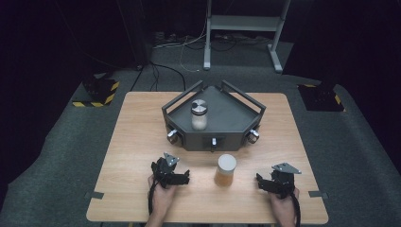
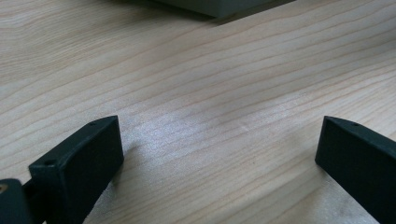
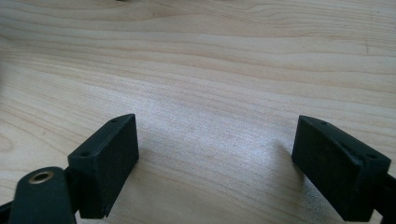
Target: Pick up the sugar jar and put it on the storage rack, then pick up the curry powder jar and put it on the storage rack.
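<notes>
- On the wooden surface (image 1: 142, 142): grey cornered tray (image 1: 236, 116) at the back, holding a silver-lidded jar (image 1: 199, 115).
- Nearer, between both hands: upright amber jar (image 1: 226, 170), long axis vertical.
- Left tongs (image 1: 182, 179): released, empty, just left of it, nearer.
- Right tongs (image 1: 261, 184): released, empty, slightly farther.

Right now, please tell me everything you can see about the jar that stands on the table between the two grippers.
The jar with amber contents is a small round container, apparently clear glass or plastic, filled almost to the top with something orange-brown. A pale, off-white round lid closes it. It stands upright on the bare wooden table, just in front of the dark tray, roughly midway between the left gripper and the right gripper. Neither gripper touches it; only the tabletop does.
</notes>
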The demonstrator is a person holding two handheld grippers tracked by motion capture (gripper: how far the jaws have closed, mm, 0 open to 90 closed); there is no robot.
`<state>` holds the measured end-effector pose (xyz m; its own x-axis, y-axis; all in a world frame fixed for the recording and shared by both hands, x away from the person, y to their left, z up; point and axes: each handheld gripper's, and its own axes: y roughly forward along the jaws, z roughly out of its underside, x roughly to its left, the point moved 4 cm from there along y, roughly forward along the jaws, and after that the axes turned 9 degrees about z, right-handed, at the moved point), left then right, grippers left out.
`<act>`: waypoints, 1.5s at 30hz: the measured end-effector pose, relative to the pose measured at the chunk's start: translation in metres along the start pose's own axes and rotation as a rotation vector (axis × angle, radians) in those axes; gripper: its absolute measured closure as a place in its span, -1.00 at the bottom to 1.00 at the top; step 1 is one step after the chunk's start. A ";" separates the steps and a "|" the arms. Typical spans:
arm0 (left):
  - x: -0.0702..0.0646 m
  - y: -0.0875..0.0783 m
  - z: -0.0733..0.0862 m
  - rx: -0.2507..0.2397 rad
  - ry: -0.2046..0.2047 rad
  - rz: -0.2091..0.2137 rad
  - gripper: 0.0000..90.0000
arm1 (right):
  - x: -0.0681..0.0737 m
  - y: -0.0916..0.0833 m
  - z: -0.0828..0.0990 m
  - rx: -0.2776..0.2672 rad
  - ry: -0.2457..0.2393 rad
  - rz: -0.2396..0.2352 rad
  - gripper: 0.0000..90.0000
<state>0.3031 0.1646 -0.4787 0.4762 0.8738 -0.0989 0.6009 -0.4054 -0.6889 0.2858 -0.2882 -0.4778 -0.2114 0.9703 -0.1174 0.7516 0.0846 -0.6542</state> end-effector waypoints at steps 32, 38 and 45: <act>-0.001 -0.001 0.001 -0.005 -0.004 -0.004 -0.96 | 0.000 0.001 -0.002 0.010 -0.010 -0.009 -0.78; -0.001 -0.001 0.001 -0.005 -0.004 -0.005 -0.96 | -0.001 0.002 -0.002 0.011 -0.012 -0.011 -0.79; -0.001 -0.001 0.001 -0.005 -0.005 -0.004 -0.96 | -0.001 0.003 -0.010 0.037 -0.030 -0.020 -0.80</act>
<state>0.3013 0.1646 -0.4789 0.4708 0.8766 -0.0995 0.6061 -0.4033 -0.6856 0.2940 -0.2865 -0.4720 -0.2454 0.9611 -0.1264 0.7238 0.0949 -0.6835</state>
